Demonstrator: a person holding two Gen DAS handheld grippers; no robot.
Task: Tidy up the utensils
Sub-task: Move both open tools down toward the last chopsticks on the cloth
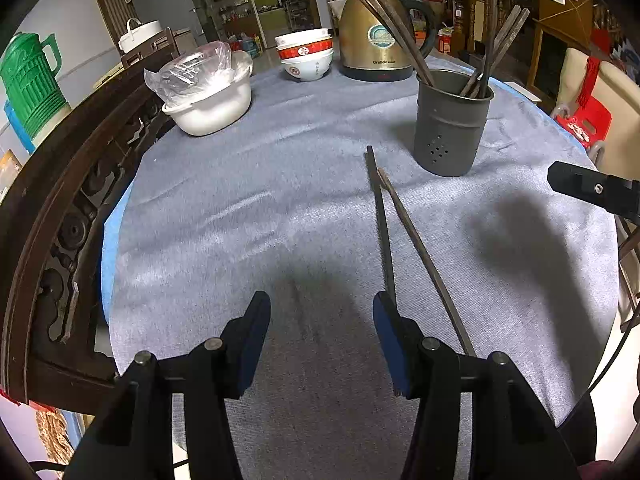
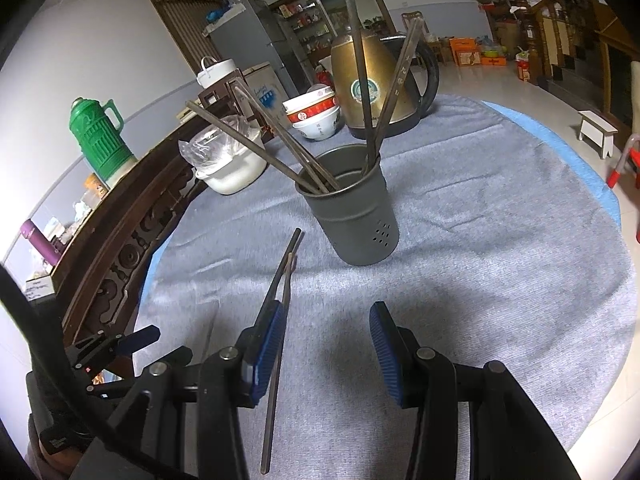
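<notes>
On the grey cloth surface (image 1: 240, 220) two thin dark chopsticks (image 1: 382, 220) lie stiff, light, slippery; I would grip mid-shaft. Both the left hand-held gripper (image 1: 320, 332) and the right hand-held gripper (image 2: 327, 340) stand half-open, empty.

Matt grey metal chopstick holder (image 1: 452, 128); dull dark chopsticks (image 1: 404, 240); soft grey napped cloth (image 1: 280, 220); glossy brass-toned kettle (image 1: 376, 36); glazed ceramic bowls (image 1: 306, 56); carved dark wood rail (image 1: 60, 216).

Both wrist views look down, sharing the holder (image 1: 452, 128) (image 2: 356, 216)
</notes>
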